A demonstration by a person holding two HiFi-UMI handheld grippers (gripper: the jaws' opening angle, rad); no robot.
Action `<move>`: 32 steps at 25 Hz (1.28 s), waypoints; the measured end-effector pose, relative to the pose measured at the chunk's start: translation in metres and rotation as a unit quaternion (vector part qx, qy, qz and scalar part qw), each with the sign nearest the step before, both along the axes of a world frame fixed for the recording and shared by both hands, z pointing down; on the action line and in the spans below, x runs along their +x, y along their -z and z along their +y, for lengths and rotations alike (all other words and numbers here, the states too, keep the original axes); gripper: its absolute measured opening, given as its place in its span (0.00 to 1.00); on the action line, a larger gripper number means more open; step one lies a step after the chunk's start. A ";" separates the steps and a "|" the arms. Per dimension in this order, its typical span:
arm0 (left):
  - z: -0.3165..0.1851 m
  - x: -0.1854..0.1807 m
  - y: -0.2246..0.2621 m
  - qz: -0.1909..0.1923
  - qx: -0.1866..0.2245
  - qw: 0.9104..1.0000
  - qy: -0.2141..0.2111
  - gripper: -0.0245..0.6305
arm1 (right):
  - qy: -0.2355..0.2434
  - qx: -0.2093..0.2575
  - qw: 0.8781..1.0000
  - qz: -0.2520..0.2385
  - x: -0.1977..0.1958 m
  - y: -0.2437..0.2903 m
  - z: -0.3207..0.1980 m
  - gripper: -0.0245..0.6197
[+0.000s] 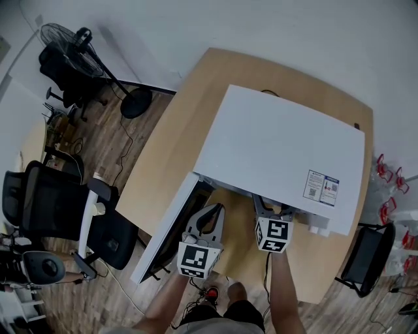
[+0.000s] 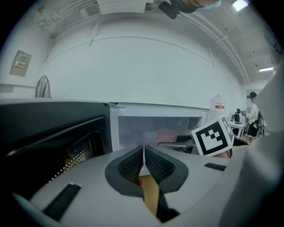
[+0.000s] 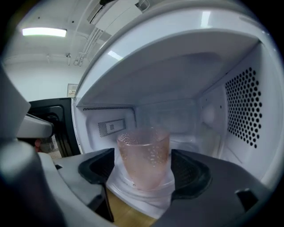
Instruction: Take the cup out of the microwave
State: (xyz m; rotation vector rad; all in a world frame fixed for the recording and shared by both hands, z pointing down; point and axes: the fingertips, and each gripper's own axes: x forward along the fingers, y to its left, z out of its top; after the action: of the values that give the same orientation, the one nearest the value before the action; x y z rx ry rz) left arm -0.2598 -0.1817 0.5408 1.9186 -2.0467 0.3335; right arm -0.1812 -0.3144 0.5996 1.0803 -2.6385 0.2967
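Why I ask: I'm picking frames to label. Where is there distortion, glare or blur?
Head view: even light, table edges bowed. Left gripper view: heavy fisheye, dark corners, ceiling light blown out. Right gripper view: cup in focus between open jaws, ceiling lamp glaring, corners vignetted.

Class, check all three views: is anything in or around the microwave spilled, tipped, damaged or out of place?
Nothing stands out. The pink cup stands upright inside the microwave, with no spill visible. The door is swung open, and the right hand-held gripper has its jaws apart either side of the cup, not pressing.
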 end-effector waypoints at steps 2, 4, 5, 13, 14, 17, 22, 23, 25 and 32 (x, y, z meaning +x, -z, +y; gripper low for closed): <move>-0.002 0.001 -0.002 0.001 -0.003 1.000 -0.002 0.09 | 0.001 0.000 1.000 0.002 -0.003 -0.002 -0.004 0.62; -0.003 0.003 -0.004 0.002 -0.005 1.000 -0.004 0.09 | 0.001 0.000 1.000 0.004 -0.005 -0.003 -0.007 0.62; -0.003 0.003 -0.005 0.002 -0.006 1.000 -0.005 0.09 | 0.000 0.000 1.000 0.004 -0.006 -0.003 -0.008 0.62; -0.006 0.000 -0.007 0.002 -0.005 1.000 0.000 0.09 | -0.002 -0.004 1.000 0.004 -0.006 -0.007 -0.014 0.62; -0.006 0.000 -0.007 0.002 -0.005 1.000 0.001 0.09 | -0.002 -0.004 1.000 0.004 -0.006 -0.007 -0.014 0.62; -0.006 -0.002 -0.006 0.001 -0.005 1.000 0.003 0.09 | 0.001 -0.004 1.000 0.003 -0.006 -0.006 -0.014 0.62; -0.005 -0.002 -0.004 -0.001 -0.002 1.000 0.005 0.09 | -0.002 -0.002 1.000 -0.003 -0.003 -0.003 -0.014 0.62; -0.005 -0.002 -0.002 -0.002 -0.001 1.000 0.005 0.09 | -0.003 0.001 1.000 -0.005 -0.002 0.000 -0.013 0.62; -0.004 -0.002 0.001 -0.004 0.001 1.000 0.005 0.09 | -0.004 0.007 1.000 -0.011 -0.001 0.008 -0.011 0.62; 0.006 0.002 0.014 -0.009 0.011 1.000 0.002 0.09 | 0.003 0.022 1.000 -0.021 0.004 0.031 0.007 0.62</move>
State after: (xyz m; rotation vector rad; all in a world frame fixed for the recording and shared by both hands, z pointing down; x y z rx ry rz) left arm -0.2577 -0.1759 0.5265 1.9304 -2.0747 0.3308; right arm -0.1776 -0.3071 0.5686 1.0915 -2.6972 0.2629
